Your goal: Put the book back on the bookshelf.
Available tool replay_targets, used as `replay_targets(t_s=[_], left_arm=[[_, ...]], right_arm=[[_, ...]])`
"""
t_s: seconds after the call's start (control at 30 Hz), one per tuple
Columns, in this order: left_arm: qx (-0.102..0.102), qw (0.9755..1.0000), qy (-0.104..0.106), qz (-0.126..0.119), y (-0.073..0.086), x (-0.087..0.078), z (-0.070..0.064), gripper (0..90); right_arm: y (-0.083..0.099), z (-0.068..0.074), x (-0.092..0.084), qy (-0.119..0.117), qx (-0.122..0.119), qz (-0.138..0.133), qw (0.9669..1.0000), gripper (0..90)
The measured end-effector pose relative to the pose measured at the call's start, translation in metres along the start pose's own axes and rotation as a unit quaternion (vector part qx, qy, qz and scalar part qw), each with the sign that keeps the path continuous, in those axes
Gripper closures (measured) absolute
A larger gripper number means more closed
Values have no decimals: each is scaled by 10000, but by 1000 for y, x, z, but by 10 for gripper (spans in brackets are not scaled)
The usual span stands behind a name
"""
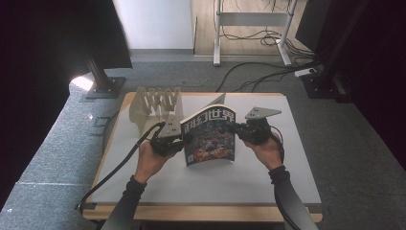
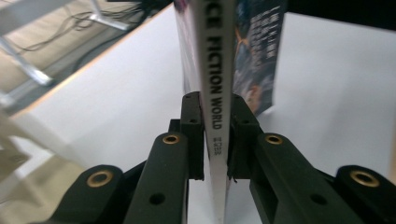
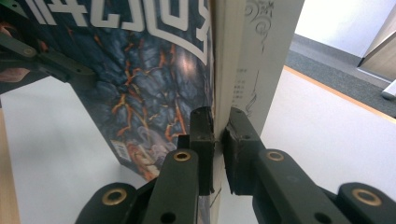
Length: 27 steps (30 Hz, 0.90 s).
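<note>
A science-fiction magazine (image 1: 210, 136) with a dark blue illustrated cover stands upright over the middle of the white table (image 1: 201, 184), held between both grippers. My left gripper (image 1: 181, 139) is shut on its white spine (image 2: 215, 70), with a jaw pressed against each side. On the opposite side my right gripper (image 1: 238, 129) is shut on the open page edge (image 3: 233, 60), and the cover (image 3: 149, 70) fans away to that view's left. The magazine's lower corner hangs close to the tabletop; whether it touches I cannot tell.
A pale slotted rack (image 1: 155, 105) stands at the table's back left corner, just behind my left hand. Cables trail from both grippers toward the front edge. A dark stand base (image 1: 103, 87) and loose cables (image 1: 268, 72) lie on the floor beyond the table.
</note>
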<state>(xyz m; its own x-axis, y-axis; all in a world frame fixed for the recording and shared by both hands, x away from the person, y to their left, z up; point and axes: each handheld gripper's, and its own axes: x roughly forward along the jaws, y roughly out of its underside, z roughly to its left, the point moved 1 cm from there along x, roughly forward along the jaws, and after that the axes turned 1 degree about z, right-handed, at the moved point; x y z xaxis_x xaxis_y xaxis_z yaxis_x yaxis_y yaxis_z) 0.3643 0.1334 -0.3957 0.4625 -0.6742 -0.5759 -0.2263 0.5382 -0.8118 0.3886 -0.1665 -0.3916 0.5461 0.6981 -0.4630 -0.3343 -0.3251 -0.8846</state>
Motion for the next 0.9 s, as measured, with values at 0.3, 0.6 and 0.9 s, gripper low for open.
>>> replay_targets(t_s=[0.3,0.6,0.9], left_arm=[[-149,9997,137,-96,-11,16,3,777],[-215,9995,218,-49,-9,11,10,825],[-495,9984,255,-49,-7,-7,20,826]], right_arm=[[3,1,-5,-81,-65,11,9999,800],[9,-2,-9,196,-153,110,9996,665],[40,-15,-16,475,136,282,9984,459]])
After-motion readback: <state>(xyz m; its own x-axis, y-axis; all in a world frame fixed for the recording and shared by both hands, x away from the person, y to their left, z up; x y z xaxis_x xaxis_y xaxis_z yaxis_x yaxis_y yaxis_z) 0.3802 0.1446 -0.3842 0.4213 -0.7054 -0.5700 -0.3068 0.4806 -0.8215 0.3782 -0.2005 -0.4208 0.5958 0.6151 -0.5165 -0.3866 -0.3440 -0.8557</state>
